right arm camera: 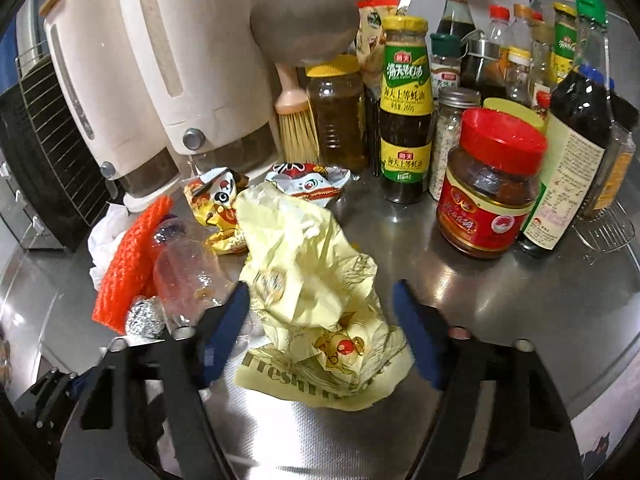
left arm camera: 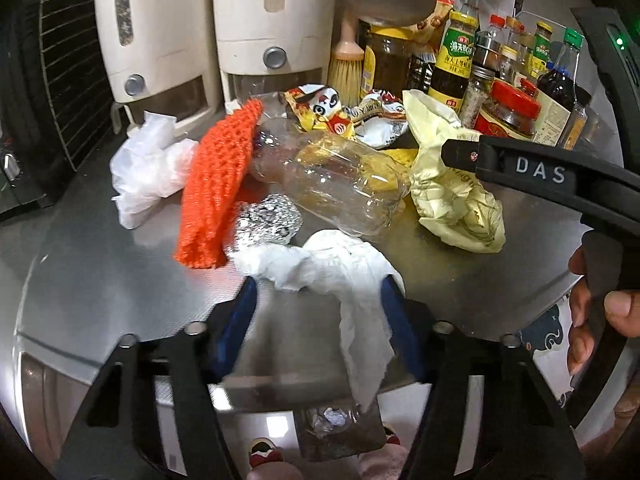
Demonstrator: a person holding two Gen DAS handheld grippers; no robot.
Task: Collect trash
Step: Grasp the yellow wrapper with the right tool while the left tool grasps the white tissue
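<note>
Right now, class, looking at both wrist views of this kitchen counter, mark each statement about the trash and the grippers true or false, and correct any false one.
1. The left gripper has its fingers on either side of a crumpled white tissue. True.
2. The clear plastic bottle stands upright. False: it lies on its side.
3. The right gripper is open around the yellow paper wrapper. True.
4. The red-lidded jar lies tipped over. False: it stands upright among the condiment bottles.
5. The orange knitted cloth lies beside the bottle. True.
6. The foil ball sits on top of the yellow wrapper. False: it rests on the counter by the orange cloth.
</note>
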